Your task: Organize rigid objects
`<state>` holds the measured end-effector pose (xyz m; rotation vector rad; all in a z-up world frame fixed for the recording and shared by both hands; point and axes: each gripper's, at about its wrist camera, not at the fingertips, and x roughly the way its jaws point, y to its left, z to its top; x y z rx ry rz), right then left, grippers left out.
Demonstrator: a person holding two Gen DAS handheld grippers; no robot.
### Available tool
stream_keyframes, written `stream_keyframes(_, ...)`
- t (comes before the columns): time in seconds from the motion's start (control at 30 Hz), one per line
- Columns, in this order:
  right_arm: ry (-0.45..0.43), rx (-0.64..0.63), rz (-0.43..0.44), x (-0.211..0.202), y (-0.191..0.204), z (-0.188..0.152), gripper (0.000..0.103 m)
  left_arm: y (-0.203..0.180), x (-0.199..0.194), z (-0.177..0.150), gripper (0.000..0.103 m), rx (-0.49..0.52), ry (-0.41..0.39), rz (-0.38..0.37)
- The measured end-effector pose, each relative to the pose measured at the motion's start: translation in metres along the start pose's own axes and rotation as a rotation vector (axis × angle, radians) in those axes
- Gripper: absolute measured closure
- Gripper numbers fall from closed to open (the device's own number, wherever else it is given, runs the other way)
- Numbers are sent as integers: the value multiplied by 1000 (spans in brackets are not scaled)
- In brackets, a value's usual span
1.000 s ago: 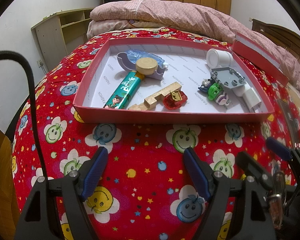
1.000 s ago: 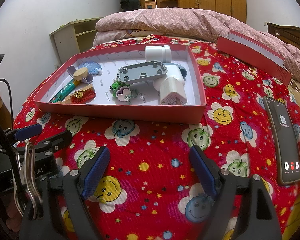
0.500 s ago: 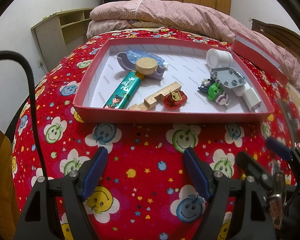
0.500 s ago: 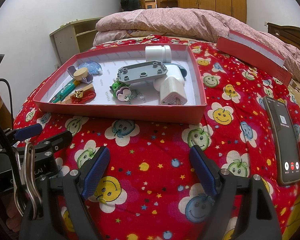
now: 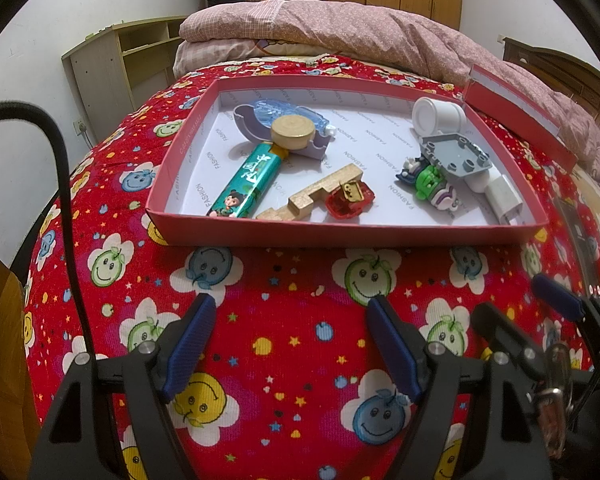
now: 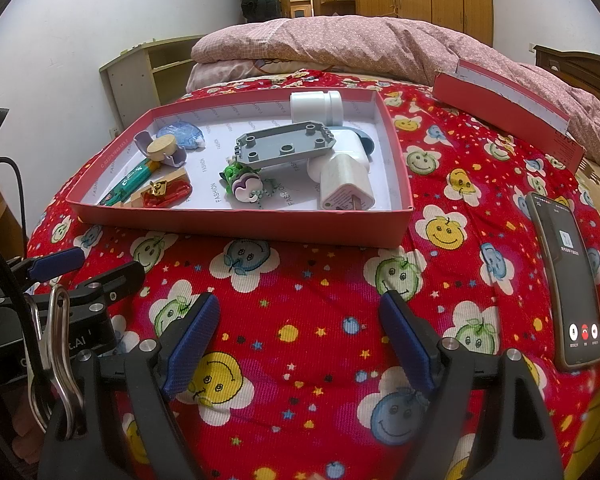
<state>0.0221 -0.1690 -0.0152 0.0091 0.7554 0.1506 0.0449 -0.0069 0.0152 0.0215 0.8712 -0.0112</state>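
A shallow red box (image 5: 340, 235) (image 6: 244, 228) lies on the red patterned bedspread and holds several rigid items: a green tube (image 5: 247, 184), a gold wooden piece (image 5: 312, 196), a red toy (image 5: 349, 199), a grey plate (image 5: 454, 156) (image 6: 286, 148), a white bottle (image 5: 438, 116) (image 6: 316, 106), a white charger (image 6: 346, 188) and a green-and-purple toy (image 6: 242, 184). My left gripper (image 5: 290, 344) hovers open over the bedspread in front of the box, nothing between its fingers. My right gripper (image 6: 300, 336) is open too, likewise short of the box and empty.
A black phone (image 6: 564, 276) with a lit call screen lies on the bedspread to the right. The red box lid (image 6: 508, 108) leans near a pink quilt (image 6: 360, 44) at the back. A wooden shelf (image 5: 120, 68) stands by the left wall.
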Motion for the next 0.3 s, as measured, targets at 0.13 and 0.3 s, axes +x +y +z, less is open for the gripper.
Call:
stream_keyframes(0.13,0,0,0,0,0,0,19,-1,0,0,22,0,0,0)
stream_keyframes(0.3,0,0,0,0,0,-1,19,-1,0,0,22,0,0,0)
